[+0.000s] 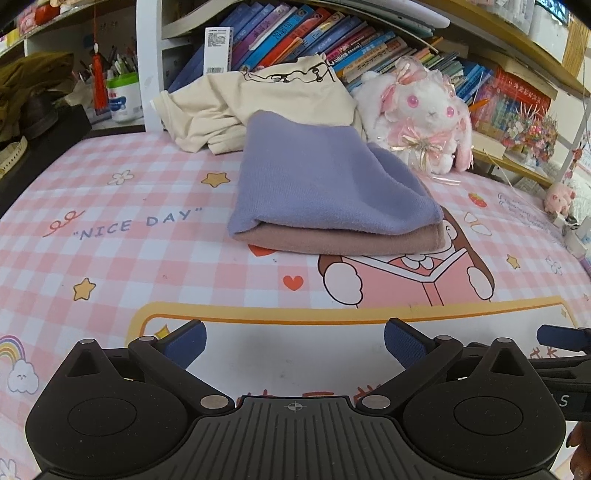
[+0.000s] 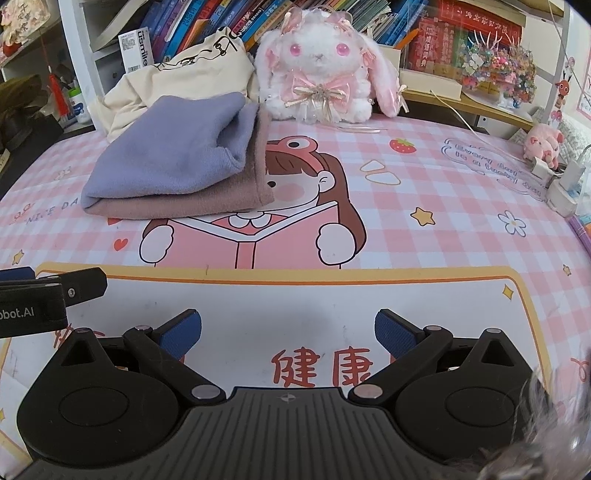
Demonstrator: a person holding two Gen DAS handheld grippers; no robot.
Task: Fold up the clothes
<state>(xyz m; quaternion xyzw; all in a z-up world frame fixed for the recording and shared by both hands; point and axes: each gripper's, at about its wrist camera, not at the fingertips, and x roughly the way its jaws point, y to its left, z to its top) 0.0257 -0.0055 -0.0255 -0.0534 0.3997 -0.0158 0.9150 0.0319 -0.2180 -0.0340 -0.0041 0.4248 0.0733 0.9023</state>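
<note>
Left gripper (image 1: 294, 341) and right gripper (image 2: 288, 330) both low over the table mat (image 2: 424, 177), fingers spread wide, holding nothing. Folded purple cloth (image 1: 325, 184) lies on top of folded pink cloth (image 1: 343, 242), well ahead of both. Cream shirt (image 1: 258, 103) crumpled behind the stack, plush bunny (image 2: 321, 62) beside it, books (image 1: 295, 33) at back.
</note>
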